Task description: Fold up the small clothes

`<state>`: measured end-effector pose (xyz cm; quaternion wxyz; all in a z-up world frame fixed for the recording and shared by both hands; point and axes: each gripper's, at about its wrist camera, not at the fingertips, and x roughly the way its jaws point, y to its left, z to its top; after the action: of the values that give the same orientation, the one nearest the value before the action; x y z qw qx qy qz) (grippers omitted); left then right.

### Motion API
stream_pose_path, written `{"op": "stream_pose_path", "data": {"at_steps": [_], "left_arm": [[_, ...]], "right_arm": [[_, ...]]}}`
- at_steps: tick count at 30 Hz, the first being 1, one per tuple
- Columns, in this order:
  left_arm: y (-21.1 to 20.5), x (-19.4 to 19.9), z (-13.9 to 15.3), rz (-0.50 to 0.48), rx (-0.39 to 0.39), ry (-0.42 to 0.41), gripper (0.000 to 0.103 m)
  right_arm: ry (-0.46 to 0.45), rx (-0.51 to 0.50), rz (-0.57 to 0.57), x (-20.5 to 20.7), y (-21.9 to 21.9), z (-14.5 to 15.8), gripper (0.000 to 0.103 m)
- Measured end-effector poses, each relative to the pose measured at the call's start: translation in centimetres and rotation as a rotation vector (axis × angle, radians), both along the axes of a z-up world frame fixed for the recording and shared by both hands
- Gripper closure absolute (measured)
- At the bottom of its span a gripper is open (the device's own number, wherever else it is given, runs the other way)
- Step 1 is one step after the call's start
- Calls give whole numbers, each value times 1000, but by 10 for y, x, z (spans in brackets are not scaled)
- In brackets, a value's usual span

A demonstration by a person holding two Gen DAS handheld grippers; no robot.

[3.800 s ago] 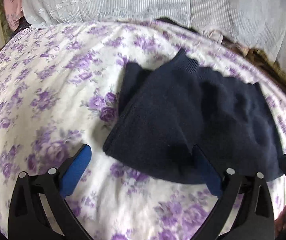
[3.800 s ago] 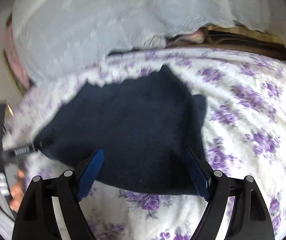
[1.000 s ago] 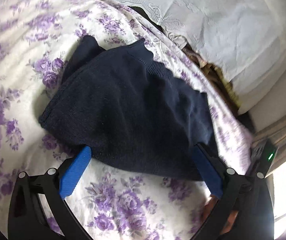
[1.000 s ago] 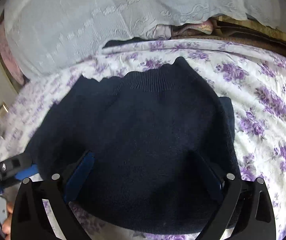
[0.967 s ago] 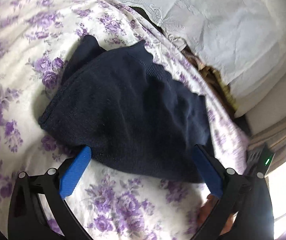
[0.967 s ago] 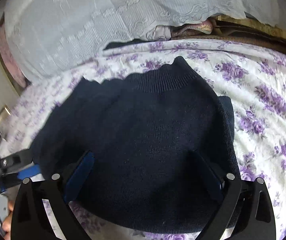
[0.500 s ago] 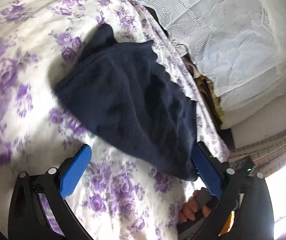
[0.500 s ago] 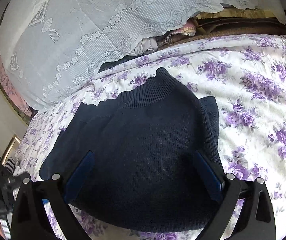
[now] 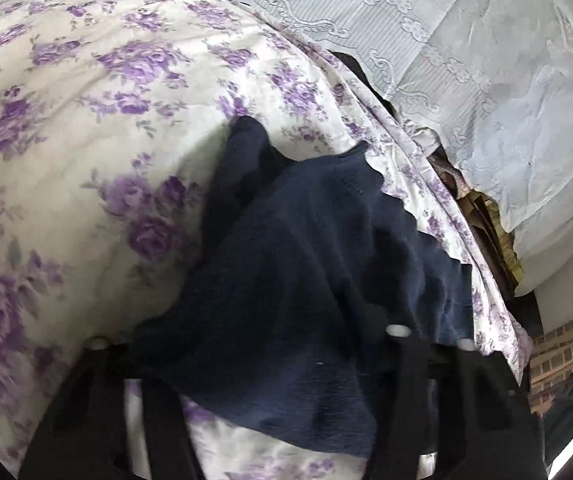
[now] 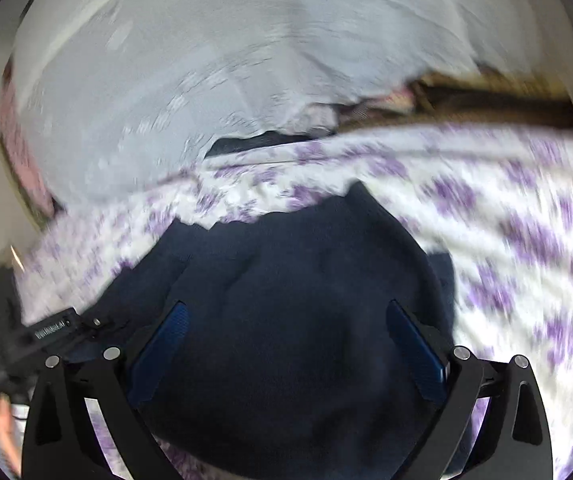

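A dark navy knit garment (image 9: 306, 280) lies folded on a bed with a white, purple-flowered cover (image 9: 86, 140). In the left wrist view the garment's near edge drapes over my left gripper (image 9: 246, 344) and hides both blue pads, so I cannot tell how the jaws stand. In the right wrist view the garment (image 10: 294, 320) fills the lower middle. My right gripper (image 10: 286, 344) hovers over it with jaws wide apart, blue pads (image 10: 162, 344) showing, holding nothing. The left gripper's body shows at the left edge of that view (image 10: 50, 332).
A pale lace-trimmed pillow (image 9: 466, 60) lies along the far edge of the bed, also in the right wrist view (image 10: 206, 60). Brown and pink fabric (image 9: 482, 208) is tucked under it. A brick wall (image 9: 566, 340) shows at the right.
My left gripper has pushed forward into the garment's near edge, which now covers its pads. The right gripper has moved lower and closer over the garment; its view is motion-blurred.
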<state>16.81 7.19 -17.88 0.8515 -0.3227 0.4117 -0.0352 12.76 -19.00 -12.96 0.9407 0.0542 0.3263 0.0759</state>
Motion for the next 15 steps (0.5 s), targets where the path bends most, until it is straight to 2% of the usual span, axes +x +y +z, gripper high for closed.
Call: {"op": "stream_pose_path", "data": {"at_steps": [3, 4, 6, 12, 15], "left_arm": [[3, 1, -1, -6, 1, -2, 66], [2, 1, -1, -14, 10, -6, 71], [-3, -1, 3, -29, 53, -17, 75], [-19, -11, 25, -85, 182, -71, 79], [-28, -11, 34, -115, 247, -84, 80]], "right_arm": [[128, -235, 74, 17, 44, -30, 4], [128, -245, 77, 17, 45, -31, 3], [138, -185, 83, 17, 34, -26, 3], [79, 176, 10, -4, -43, -5, 3], [99, 323, -7, -7, -78, 1, 3]]}}
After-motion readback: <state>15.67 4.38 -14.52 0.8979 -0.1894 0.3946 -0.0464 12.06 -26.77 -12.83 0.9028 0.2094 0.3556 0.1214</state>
